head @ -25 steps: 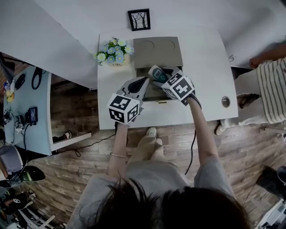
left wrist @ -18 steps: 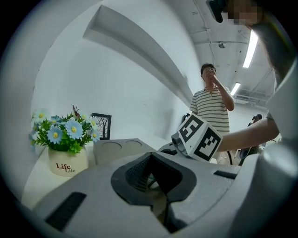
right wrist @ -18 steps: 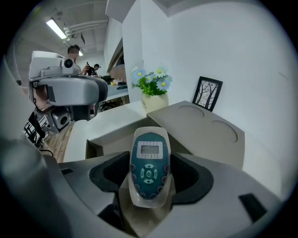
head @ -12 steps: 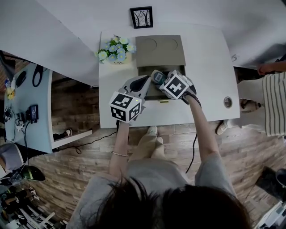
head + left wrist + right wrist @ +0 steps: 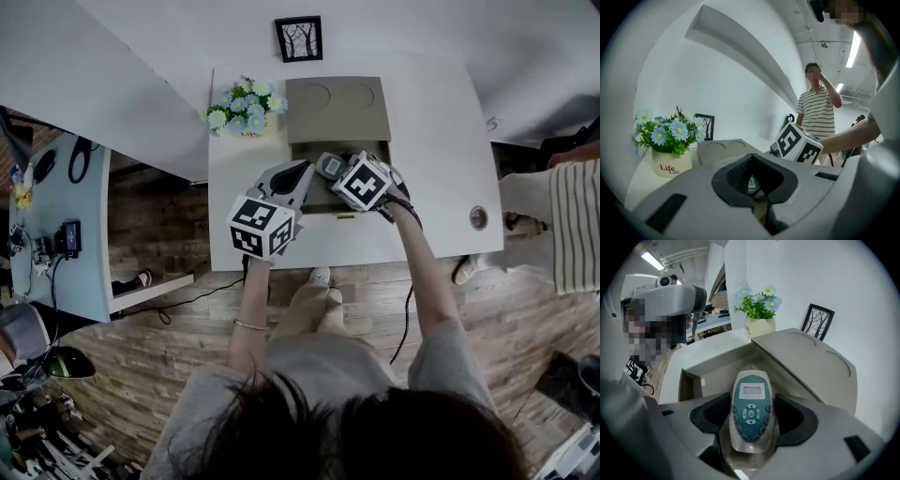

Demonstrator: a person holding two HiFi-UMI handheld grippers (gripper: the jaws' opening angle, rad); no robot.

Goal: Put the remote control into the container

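Observation:
The remote control [image 5: 751, 399] is pale grey with a teal keypad and a small screen. My right gripper [image 5: 751, 414] is shut on it, the screen end pointing forward. In the head view that gripper [image 5: 336, 170] holds the remote [image 5: 329, 166] over the open part of the tan container [image 5: 309, 147], whose lid [image 5: 337, 108] covers the far half. The container's inner wall [image 5: 710, 373] lies just below and ahead of the remote. My left gripper [image 5: 296, 174] hovers at the opening's left edge, jaws together with nothing between them [image 5: 752, 180].
A pot of blue and white flowers [image 5: 242, 111] stands left of the container, and a small framed picture [image 5: 298, 37] leans behind it. The white table [image 5: 431, 122] has a cable hole [image 5: 478, 217] at right. A person in a striped shirt [image 5: 574, 220] stands beside the table.
My right gripper has shifted slightly nearer and lower with the remote over the opening. The left gripper has hardly moved. The person at right has stepped back.

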